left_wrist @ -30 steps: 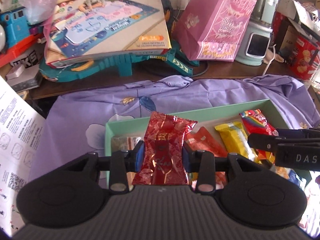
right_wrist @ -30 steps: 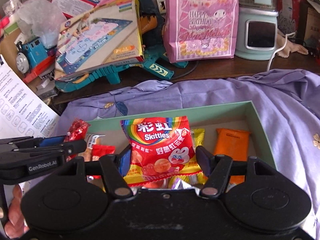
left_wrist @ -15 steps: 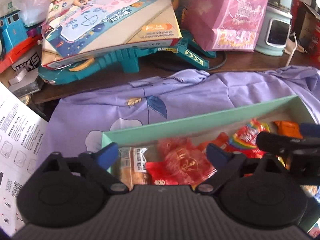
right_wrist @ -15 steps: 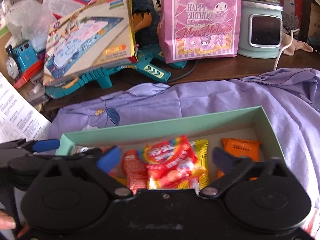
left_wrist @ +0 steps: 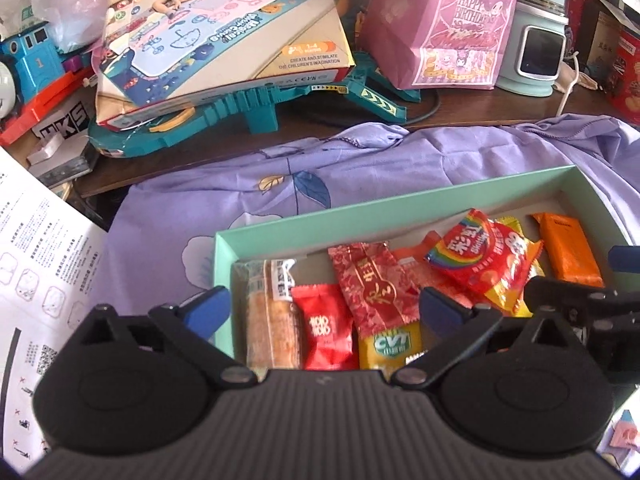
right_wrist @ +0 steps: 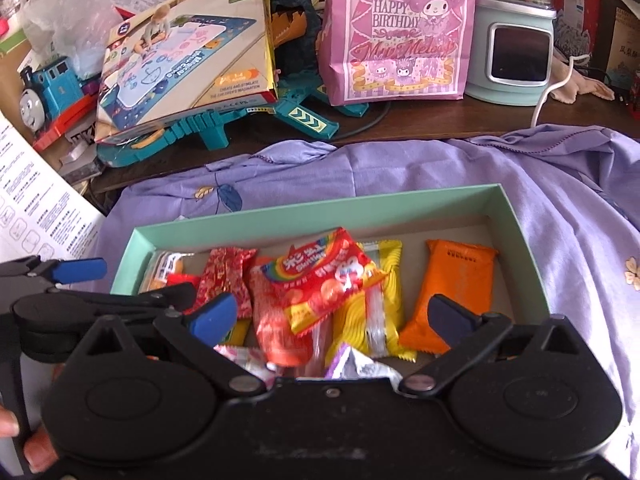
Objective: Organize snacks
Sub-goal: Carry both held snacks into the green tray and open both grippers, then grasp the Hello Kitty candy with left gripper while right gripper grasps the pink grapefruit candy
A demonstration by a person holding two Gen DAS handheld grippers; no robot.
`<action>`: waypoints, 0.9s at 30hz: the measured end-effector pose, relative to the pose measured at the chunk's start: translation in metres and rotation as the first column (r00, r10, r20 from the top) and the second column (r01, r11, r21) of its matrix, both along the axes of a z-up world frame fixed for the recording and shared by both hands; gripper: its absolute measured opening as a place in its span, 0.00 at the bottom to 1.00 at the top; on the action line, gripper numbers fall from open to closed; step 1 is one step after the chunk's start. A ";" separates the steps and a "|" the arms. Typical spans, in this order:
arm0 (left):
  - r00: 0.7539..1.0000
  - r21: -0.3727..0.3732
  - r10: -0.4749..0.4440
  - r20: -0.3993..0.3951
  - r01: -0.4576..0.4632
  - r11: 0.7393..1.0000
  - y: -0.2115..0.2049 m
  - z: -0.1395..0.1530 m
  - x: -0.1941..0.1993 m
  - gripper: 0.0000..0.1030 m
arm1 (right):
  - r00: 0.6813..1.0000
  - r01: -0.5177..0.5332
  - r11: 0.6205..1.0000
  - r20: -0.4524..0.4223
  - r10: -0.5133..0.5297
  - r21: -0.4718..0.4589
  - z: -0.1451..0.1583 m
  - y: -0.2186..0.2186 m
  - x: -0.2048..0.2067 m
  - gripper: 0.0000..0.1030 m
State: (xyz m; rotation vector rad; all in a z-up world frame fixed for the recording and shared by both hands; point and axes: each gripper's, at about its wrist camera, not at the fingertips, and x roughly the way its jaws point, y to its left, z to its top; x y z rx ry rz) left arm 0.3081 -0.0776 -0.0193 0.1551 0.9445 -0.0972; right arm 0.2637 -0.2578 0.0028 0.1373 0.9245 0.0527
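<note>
Red packet (left_wrist: 374,288) between opening left claw (left_wrist: 324,308)

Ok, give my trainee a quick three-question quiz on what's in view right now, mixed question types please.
1. True or false: the Skittles bag lies inside the green box.
2. Which snack lies nearest the box's right-hand wall in the right wrist view? A) orange packet B) red patterned packet C) yellow packet
3. Fill in: the box rests on a ___ cloth.

Key: 1 true; 2 A; 3 purple.
</note>
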 end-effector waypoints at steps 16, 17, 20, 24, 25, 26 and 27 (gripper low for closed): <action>1.000 -0.045 -0.019 0.020 0.020 0.999 -0.007 0.035 -0.081 1.00 | 0.998 0.048 0.999 0.051 -0.048 0.001 0.041 -0.016 -0.079 1.00; 0.999 -0.047 -0.023 0.022 0.024 0.999 -0.009 0.037 -0.086 1.00 | 0.997 0.050 0.999 0.056 -0.050 0.002 0.043 -0.017 -0.084 1.00; 0.999 -0.045 -0.037 0.028 0.038 0.998 -0.016 0.042 -0.102 1.00 | 0.996 0.057 0.998 0.064 -0.057 0.005 0.047 -0.021 -0.099 1.00; 0.998 -0.051 -0.050 0.036 0.052 0.997 -0.022 0.047 -0.122 1.00 | 0.995 0.075 0.997 0.069 -0.075 0.008 0.048 -0.032 -0.122 1.00; 0.998 -0.053 -0.053 0.037 0.055 0.997 -0.023 0.048 -0.128 1.00 | 0.994 0.083 0.997 0.068 -0.083 0.010 0.047 -0.035 -0.127 1.00; 0.998 -0.054 -0.057 0.036 0.059 0.997 -0.025 0.048 -0.133 1.00 | 0.994 0.090 0.996 0.066 -0.091 0.013 0.046 -0.038 -0.132 1.00; 0.997 -0.054 -0.063 0.034 0.065 0.996 -0.027 0.047 -0.138 1.00 | 0.994 0.093 0.996 0.062 -0.094 0.014 0.045 -0.043 -0.136 1.00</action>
